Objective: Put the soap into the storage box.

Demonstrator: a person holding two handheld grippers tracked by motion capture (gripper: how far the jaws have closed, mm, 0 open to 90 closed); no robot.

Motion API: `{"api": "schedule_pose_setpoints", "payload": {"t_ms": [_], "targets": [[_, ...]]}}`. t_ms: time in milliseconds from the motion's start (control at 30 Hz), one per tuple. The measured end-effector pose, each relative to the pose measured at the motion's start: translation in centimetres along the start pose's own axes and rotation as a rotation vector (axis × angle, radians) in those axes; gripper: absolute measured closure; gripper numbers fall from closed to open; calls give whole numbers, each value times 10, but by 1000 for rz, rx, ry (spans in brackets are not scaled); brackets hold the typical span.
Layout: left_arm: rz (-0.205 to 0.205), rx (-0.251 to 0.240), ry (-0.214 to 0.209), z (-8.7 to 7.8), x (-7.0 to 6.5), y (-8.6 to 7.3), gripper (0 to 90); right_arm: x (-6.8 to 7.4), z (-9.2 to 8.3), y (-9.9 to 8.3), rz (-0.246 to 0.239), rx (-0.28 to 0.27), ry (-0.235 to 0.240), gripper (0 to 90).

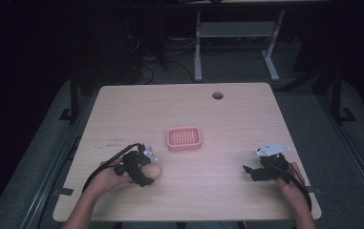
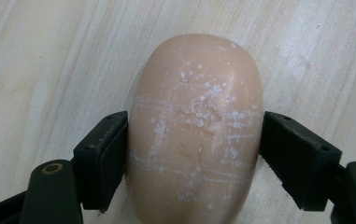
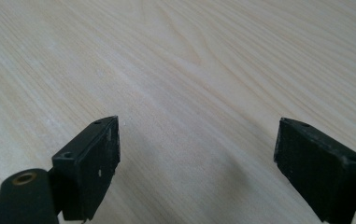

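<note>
A peach-coloured oval soap bar [image 2: 196,126], scratched and flecked with white, lies on the wooden table. My left gripper [image 2: 194,156] is shut on it, one black pad pressed against each long side. From above, the soap bar [image 1: 155,171] pokes out to the right of the left gripper [image 1: 146,175] near the table's front left. A pink slotted soap dish [image 1: 184,138] sits in the middle of the table, apart from both grippers. My right gripper [image 1: 249,172] rests at the front right, jaws wide open over bare wood, and the right gripper [image 3: 196,154] holds nothing.
The light wooden table [image 1: 237,114] has a round cable hole [image 1: 217,95] near its far edge. A white table frame [image 1: 237,38] and cables stand on the dark floor beyond. A cable trails from each gripper toward the front edge.
</note>
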State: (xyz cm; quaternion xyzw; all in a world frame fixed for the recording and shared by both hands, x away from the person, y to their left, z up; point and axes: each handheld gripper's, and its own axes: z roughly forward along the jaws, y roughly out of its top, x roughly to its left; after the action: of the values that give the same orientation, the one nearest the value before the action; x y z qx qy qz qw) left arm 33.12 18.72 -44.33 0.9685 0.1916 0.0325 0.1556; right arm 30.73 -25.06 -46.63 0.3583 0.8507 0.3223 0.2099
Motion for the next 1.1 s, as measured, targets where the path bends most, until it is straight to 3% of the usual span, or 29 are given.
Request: {"api": "schedule_pose_setpoints", "payload": {"t_ms": [467, 533, 600, 900, 1100], "targets": [[10, 9, -14, -1, 3, 3, 309, 0, 0, 0, 8, -6, 0, 139], [10, 10, -10, -1, 4, 3, 311, -2, 0, -1, -11, -1, -3, 139], [7, 4, -12, -2, 4, 3, 312, -1, 0, 0, 10, -8, 1, 139], [-4, -17, -11, -9, 8, 8, 313, 0, -1, -1, 21, -12, 2, 139], [18, 5, -22, -10, 9, 16, 313, -2, -2, -1, 22, -20, 2, 138]]}}
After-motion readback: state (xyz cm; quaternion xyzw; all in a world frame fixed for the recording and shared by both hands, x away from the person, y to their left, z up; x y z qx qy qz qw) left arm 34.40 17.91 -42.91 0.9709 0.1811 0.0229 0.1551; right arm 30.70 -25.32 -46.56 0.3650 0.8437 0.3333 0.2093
